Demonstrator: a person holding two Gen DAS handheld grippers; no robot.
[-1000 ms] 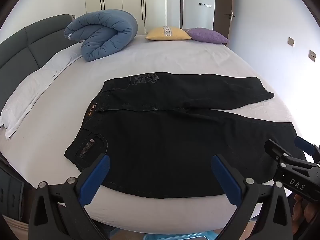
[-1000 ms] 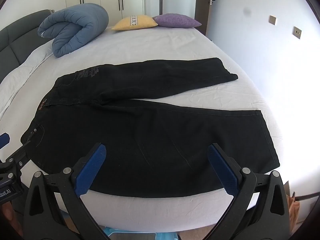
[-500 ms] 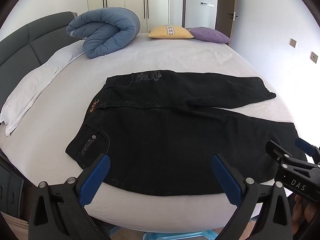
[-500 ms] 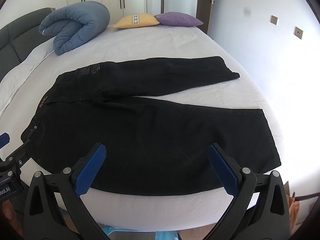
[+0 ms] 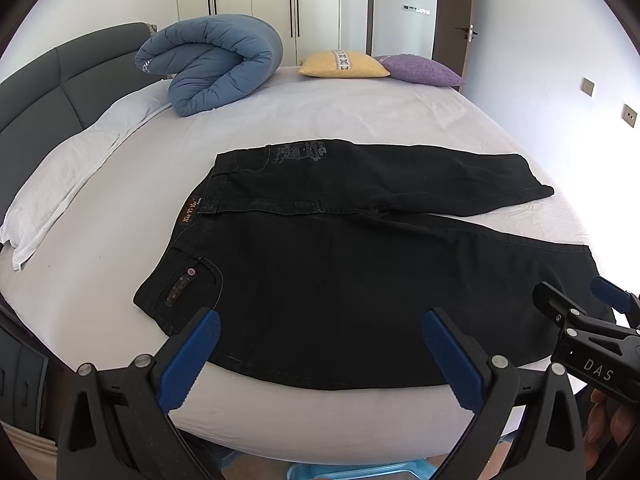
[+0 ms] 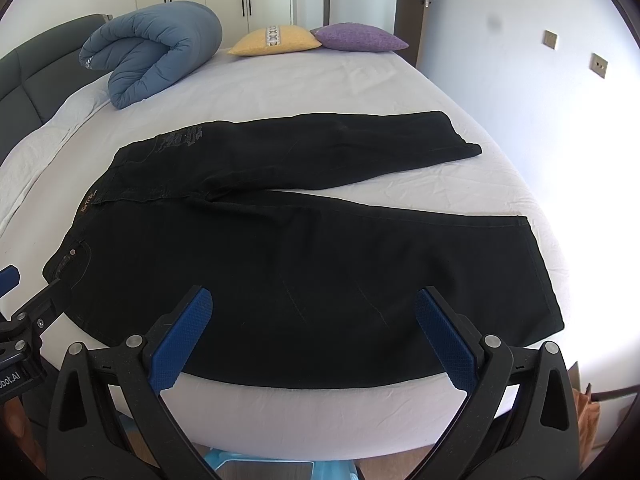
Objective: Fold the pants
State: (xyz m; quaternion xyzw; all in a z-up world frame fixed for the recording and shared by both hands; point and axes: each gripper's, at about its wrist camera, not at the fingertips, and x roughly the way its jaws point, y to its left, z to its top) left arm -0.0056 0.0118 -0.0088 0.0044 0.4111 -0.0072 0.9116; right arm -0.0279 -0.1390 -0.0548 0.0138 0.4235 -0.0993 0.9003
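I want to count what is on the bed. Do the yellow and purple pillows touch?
Touching. In the right wrist view the purple pillow presses against the yellow pillow with no sheet visible between them.

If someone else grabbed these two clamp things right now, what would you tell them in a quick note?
Left tool: open, empty, hovering at the bed's near edge by the waist end.
Right tool: open, empty, hovering by the near leg.
Black pants: spread flat on the white bed, waistband to the left, legs to the right and splayed apart.
Done: pants laid out.
Left: every fold; probably bring one leg over the other first.
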